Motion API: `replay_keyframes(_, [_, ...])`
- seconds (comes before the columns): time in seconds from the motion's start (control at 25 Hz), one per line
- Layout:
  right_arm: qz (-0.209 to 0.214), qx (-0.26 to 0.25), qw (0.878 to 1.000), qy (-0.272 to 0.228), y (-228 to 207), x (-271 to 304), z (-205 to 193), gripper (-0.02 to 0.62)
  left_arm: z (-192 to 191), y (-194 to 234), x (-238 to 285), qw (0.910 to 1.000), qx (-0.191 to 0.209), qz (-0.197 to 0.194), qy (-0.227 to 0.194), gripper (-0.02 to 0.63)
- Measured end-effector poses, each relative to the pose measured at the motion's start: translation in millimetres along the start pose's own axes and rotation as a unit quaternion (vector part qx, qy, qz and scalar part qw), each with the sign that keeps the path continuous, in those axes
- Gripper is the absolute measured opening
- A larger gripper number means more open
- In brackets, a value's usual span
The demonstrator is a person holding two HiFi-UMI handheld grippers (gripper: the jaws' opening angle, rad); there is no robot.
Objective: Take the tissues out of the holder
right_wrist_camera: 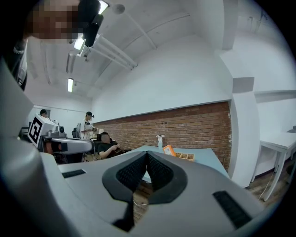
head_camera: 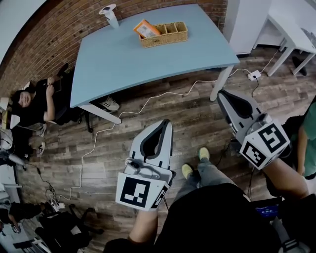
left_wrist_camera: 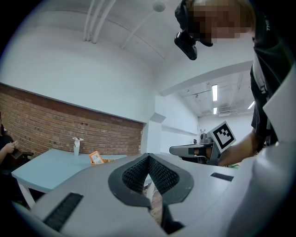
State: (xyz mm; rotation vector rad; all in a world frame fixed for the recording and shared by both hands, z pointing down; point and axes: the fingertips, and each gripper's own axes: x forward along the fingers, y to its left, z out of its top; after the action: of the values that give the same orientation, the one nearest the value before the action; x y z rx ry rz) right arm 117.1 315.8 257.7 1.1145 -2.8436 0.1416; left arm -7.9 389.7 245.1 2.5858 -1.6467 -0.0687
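Your left gripper has its jaws pressed together, with nothing between the ribbed pads. Your right gripper is the same, closed tight and empty. You hold both roughly level over the wooden floor, well short of the blue table, with their tips aimed toward it. The left one faces the table's near edge and the right one is just off its near right leg. The two grippers are apart from each other, and your yellow-green shoes show between them, farther from the table.

The tissues are toward the far side of that table. An orange packet stands tilted in the left end of the wicker holder and sticks up above its rim. The holder has several compartments and sits near the table's far edge, well apart from both grippers.

A white upright object stands at the table's far left corner, close to the brick wall. A white cable trails over the floor along the table's near side to a power strip past its right leg. A seated person is left of the table by the wall. A white desk stands to the table's right.
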Motion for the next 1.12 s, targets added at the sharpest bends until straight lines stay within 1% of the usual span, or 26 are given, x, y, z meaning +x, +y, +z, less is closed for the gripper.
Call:
replay_keyframes(0.24, [0.01,-0.006,1.0,0.0,-9.6,9.5,1.1,-0.005,6.8,-0.1,17.8,0.9999,0.011,-0.004,-0.004,0.002])
replay_keyframes(0.48, [0.022,0.001,1.0,-0.002,-39.2,29.2,3.3,-0.005,12.5,5.2,52.8,0.9998,0.02,0.002,0.002,0.002])
replay_keyframes(0.92, [0.03,0.013,0.999,-0.021,-127.2,61.2,18.4,-0.005,23.1,1.7,153.6,0.9989,0.044,0.001,0.018,0.002])
replay_keyframes(1.12, [0.035,0.027,0.999,-0.022,-156.9,71.1,16.7,-0.005,22.5,3.1,180.9,0.9982,0.051,0.014,0.03,0.002])
